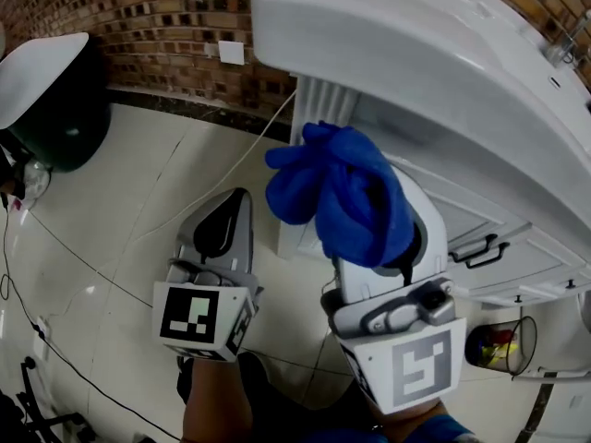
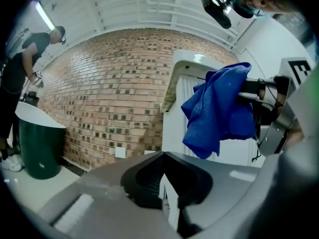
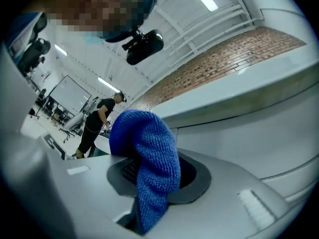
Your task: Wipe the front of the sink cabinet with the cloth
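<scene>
Cloth [image 1: 346, 197] bunched in the right gripper [image 1: 406, 247], in front of the sink cabinet [image 1: 480, 220].

Head view: the blue cloth is bunched over the tips of the right gripper, close to the near left corner of the white cabinet, below the sink [image 1: 397, 35]; I cannot tell whether they touch. The left gripper [image 1: 224, 220] is further left, over the pale floor [image 1: 120, 220], with a brick wall [image 1: 166, 26] behind. Left gripper view: its jaws meet at the tips with nothing between them, and the cloth [image 2: 219, 111] hangs from the right gripper [image 2: 271, 108] on the right, against the cabinet. A dark bin [image 2: 40, 143] stands far left by the wall. Right gripper view: the jaws are clamped on the cloth [image 3: 152, 158], which folds over them and hangs down, with the cabinet front [image 3: 259, 143] just behind.
</scene>
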Demonstrator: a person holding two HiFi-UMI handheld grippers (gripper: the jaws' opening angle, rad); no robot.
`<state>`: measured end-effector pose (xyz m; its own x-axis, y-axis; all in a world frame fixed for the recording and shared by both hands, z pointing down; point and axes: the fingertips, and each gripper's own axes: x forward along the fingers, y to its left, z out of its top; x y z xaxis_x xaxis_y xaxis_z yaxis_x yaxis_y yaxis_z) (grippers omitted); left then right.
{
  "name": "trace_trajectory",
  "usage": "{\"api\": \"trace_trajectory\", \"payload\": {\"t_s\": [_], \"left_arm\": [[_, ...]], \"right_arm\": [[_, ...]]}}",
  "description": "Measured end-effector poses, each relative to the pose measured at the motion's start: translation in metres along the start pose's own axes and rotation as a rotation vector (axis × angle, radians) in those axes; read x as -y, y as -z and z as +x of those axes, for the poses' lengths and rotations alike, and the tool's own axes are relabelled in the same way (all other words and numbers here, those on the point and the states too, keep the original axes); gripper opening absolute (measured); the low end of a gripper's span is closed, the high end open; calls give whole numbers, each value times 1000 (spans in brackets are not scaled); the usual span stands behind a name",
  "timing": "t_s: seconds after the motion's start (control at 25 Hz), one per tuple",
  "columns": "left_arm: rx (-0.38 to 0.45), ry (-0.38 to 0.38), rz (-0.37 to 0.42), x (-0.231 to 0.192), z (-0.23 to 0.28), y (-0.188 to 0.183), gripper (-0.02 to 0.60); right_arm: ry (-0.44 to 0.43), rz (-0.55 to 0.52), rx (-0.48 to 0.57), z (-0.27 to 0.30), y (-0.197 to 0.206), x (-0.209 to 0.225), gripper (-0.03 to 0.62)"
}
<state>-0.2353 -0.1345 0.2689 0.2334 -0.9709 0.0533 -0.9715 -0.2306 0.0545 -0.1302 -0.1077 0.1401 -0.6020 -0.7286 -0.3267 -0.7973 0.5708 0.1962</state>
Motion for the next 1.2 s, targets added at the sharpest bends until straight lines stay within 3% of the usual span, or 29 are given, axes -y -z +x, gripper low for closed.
{"api": "trace_trajectory", "payload": {"t_s": [0.32, 0.64, 1.2], "left_arm": [[-10, 39, -70, -16, 6, 7, 3], [-2, 58, -89, -9, 8, 6, 3], [-67, 58, -90, -13, 13, 22, 3]], "right_arm": [[73, -43, -165, 17, 54, -11, 91], [98, -13, -238, -2, 106, -15, 91], [86, -14, -463, -48, 265, -48, 92]]}}
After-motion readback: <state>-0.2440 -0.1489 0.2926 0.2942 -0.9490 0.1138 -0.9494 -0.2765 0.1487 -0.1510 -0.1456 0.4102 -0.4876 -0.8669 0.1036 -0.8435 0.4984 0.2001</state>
